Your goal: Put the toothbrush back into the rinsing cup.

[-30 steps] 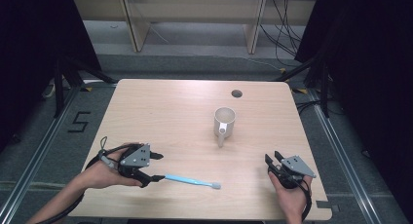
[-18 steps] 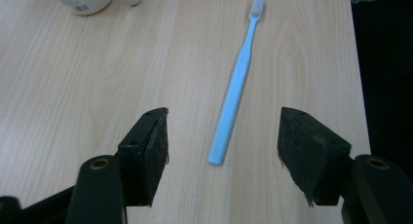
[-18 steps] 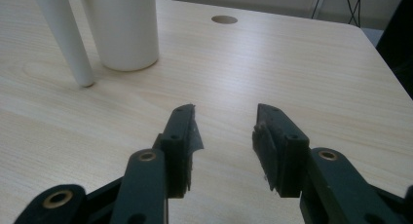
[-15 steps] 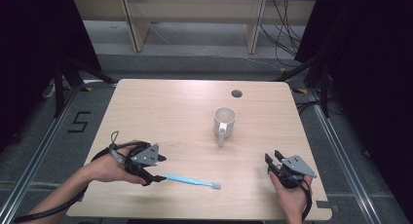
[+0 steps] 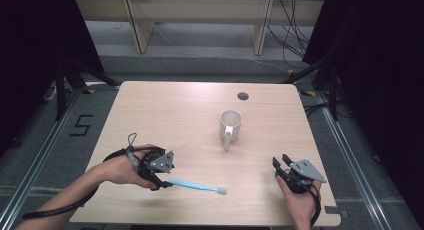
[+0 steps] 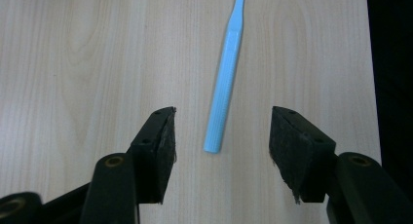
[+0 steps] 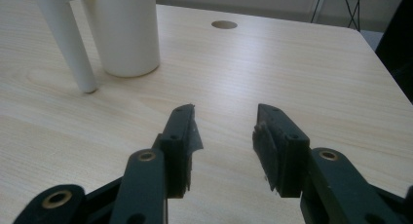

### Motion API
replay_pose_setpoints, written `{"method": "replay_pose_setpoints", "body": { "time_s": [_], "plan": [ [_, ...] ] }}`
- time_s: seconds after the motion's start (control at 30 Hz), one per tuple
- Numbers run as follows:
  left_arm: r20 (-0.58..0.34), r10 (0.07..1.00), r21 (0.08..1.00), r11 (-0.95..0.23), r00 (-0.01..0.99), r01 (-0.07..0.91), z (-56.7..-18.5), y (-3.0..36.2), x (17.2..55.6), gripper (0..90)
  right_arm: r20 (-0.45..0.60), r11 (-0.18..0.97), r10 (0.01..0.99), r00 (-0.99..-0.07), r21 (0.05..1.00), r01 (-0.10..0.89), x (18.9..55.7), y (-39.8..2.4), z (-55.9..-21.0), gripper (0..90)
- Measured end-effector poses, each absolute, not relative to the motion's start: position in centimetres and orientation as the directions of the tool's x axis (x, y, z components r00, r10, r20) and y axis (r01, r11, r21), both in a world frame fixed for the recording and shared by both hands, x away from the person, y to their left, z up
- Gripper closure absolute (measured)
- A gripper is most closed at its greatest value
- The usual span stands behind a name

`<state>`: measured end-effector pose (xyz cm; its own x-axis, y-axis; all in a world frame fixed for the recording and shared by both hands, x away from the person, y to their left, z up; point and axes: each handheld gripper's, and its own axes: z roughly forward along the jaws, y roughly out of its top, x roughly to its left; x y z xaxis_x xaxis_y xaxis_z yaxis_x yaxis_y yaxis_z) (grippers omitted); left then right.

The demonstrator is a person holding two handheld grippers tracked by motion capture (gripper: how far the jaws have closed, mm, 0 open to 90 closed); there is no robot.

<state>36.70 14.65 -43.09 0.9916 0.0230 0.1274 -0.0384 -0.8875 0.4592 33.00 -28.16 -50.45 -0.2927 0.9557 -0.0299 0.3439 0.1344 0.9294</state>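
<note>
The left gripper [image 5: 162, 182] sat low and left in the high view. Its jaws had just been closing but stood apart, with the handle end of the blue toothbrush [image 6: 225, 92] between the pads [image 6: 168, 141], untouched. The toothbrush lay flat on the table [image 5: 175, 115], long axis running rightward, bristle end toward lower centre. The right gripper [image 5: 280, 166], lower right, stood apart and held nothing. Farther up stood a white mug [image 5: 230, 126].
</note>
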Motion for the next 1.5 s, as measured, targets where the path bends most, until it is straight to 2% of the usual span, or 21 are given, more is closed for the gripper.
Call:
{"method": "replay_pose_setpoints", "body": {
  "time_s": [0.03,0.1,0.63,0.67,0.73,0.77,0.87,1.37,1.5],
  "plan": [
    [0.129,0.016,0.452,-0.891,0.992,-0.045,-43.1,14.5,36.8,43.5,-0.001,0.117,0.953,-0.304,0.924,0.363,33.0,-28.0,-50.5,59.3],
    [0.130,0.005,0.440,-0.896,0.991,-0.054,-43.1,14.2,36.8,44.3,-0.036,0.142,0.954,-0.296,0.929,0.343,33.1,-28.1,-50.5,59.3],
    [0.109,-0.084,0.322,-0.940,0.990,-0.116,-44.2,12.1,37.4,51.5,-0.025,0.135,0.952,-0.304,0.929,0.344,33.0,-28.2,-50.4,59.3],
    [0.098,-0.076,0.330,-0.938,0.992,-0.105,-44.4,11.9,37.4,52.1,0.018,0.096,0.956,-0.291,0.923,0.373,32.8,-27.9,-50.4,59.3],
    [0.084,-0.098,0.300,-0.947,0.992,-0.119,-44.5,11.5,37.6,53.3,-0.025,0.134,0.953,-0.302,0.929,0.345,33.0,-28.2,-50.4,59.3],
    [0.069,-0.076,0.315,-0.944,0.995,-0.094,-44.7,11.4,37.6,53.8,-0.021,0.129,0.954,-0.299,0.929,0.347,33.0,-28.1,-50.5,59.3],
    [0.075,-0.108,0.272,-0.954,0.991,-0.125,-44.6,10.9,37.9,55.0,0.003,0.114,0.952,-0.305,0.924,0.365,33.0,-28.0,-50.5,59.3],
    [0.055,-0.131,0.238,-0.961,0.990,-0.140,-45.6,9.7,38.6,58.2,-0.022,0.129,0.954,-0.299,0.931,0.342,33.0,-28.1,-50.5,59.3],
    [0.044,-0.130,0.241,-0.961,0.991,-0.137,-45.8,9.4,38.5,58.5,0.007,0.113,0.951,-0.311,0.924,0.365,33.0,-28.0,-50.5,59.3]
  ]
}}
